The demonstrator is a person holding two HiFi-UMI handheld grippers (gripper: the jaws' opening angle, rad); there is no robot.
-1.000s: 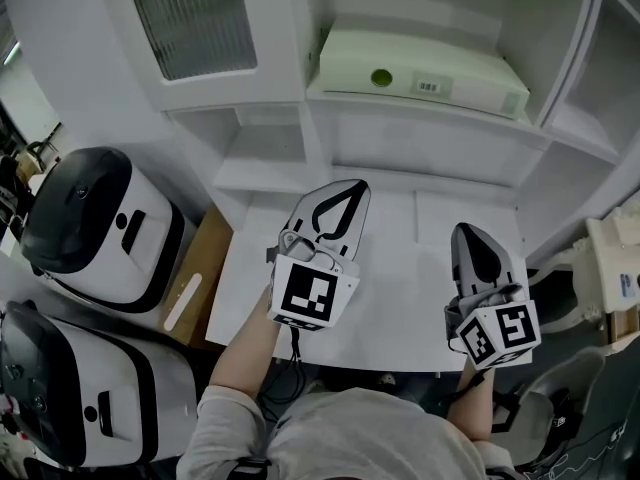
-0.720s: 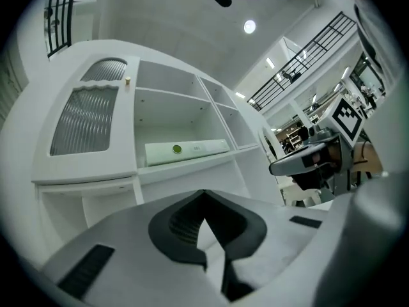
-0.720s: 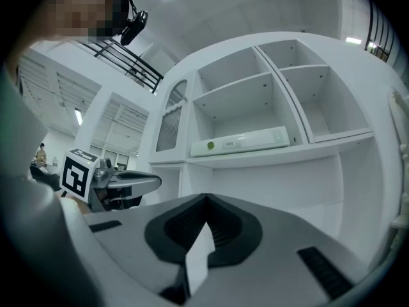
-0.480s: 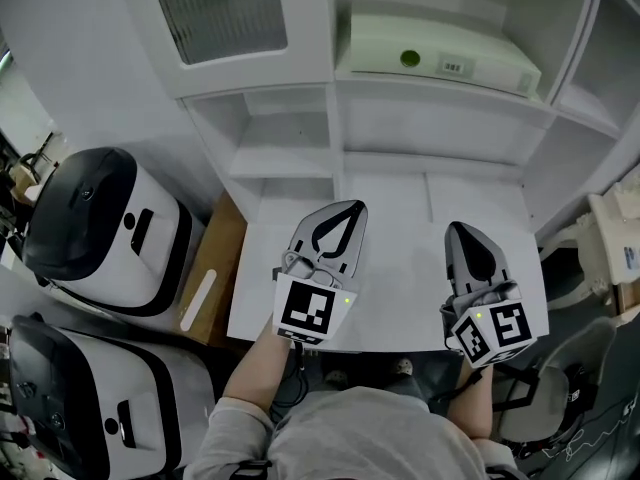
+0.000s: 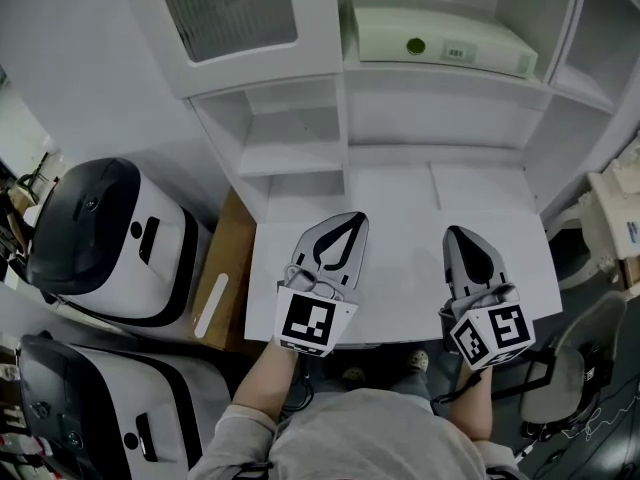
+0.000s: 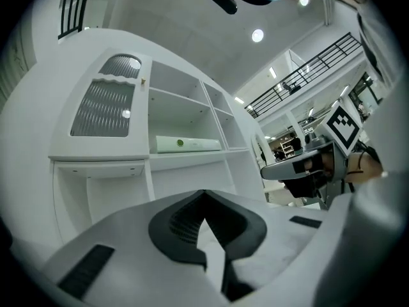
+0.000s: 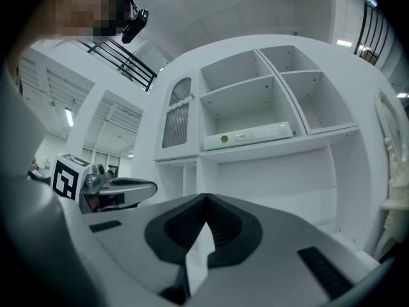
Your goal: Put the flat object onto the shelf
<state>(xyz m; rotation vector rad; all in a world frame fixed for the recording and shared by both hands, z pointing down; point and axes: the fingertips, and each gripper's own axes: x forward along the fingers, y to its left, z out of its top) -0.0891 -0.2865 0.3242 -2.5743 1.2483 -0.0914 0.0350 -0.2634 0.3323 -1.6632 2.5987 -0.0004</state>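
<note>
**At the shelf unit: both tools closed and empty, flat object lying on a shelf**

Above the white bench (image 5: 400,278), the left tool (image 5: 350,218) and the right tool (image 5: 458,232) are held side by side, apart, both pointing towards the shelf unit. Each gripper view shows its own jaws met at the tips with nothing between them.

The flat object (image 5: 440,46), pale with a round green mark, lies on the shelf (image 5: 440,76) in an open compartment, well apart from both tools. A ribbed panel (image 5: 225,8) stands to the left of that compartment in all three views.

Only the head view shows the black-and-white machines (image 5: 95,238) left of the bench and the person's forearms. Only the gripper views show ceiling lamps (image 6: 257,36) and railings (image 6: 307,75). Each gripper view also takes in the other tool from the side.
</note>
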